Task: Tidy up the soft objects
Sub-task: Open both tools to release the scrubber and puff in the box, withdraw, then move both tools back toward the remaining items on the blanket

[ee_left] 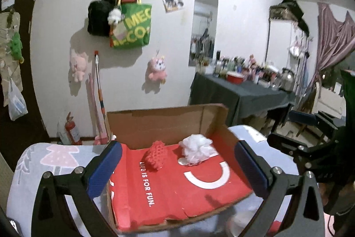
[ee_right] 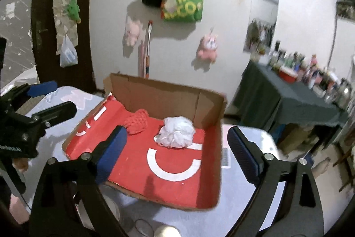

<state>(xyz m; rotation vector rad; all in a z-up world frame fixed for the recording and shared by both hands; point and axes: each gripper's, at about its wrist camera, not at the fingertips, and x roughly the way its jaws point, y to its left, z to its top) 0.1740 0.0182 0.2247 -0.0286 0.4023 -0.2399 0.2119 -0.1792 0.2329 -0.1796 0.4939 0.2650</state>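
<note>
Covering table [ee_left: 33, 172]: patterned cloth, cluttered rm.

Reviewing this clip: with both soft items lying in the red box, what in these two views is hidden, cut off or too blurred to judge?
- Right wrist view: round pale objects at the bottom edge, cut off by the frame and the right gripper.
- Left wrist view: near corner of the cardboard box, blurred and shadowed.
- Both views: bottles on the dark-clothed table, too blurred to identify.
- Left wrist view: underside of the white mesh puff and red knitted piece, hidden by themselves.
</note>
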